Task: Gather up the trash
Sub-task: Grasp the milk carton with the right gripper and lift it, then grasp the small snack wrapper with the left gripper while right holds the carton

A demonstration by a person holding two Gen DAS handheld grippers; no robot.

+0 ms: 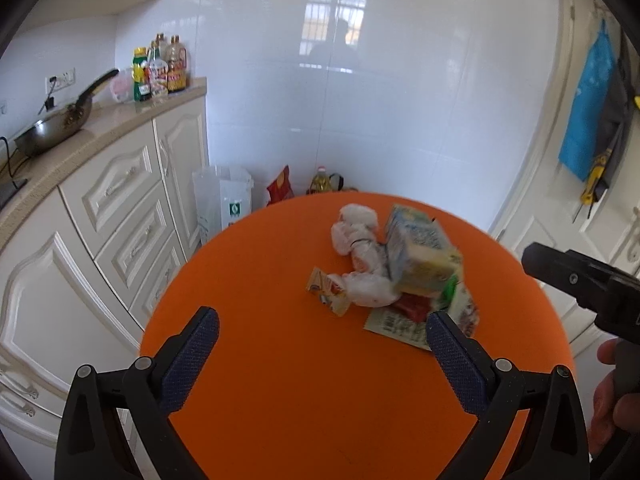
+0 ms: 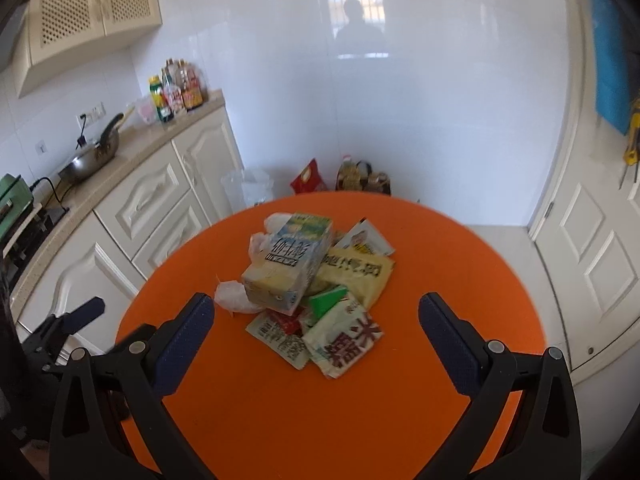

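Trash [image 2: 316, 284] lies beyond right gripper [image 2: 316, 320] (jaws wide).

The carton [image 2: 288, 264] hides part of the wrappers [image 2: 340, 320] and white bag [image 1: 360, 256] beneath it. Its print is blurred. The table's [image 2: 280, 420] near edge is cut off behind both grippers' fingers.

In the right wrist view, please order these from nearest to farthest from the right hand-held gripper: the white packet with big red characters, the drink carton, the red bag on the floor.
From the right hand-held gripper:
1. White packet with red characters, front of the pile, just ahead of the fingertips.
2. Drink carton, atop the pile, slightly left.
3. Red bag, on the floor beyond the orange table, by the wall.
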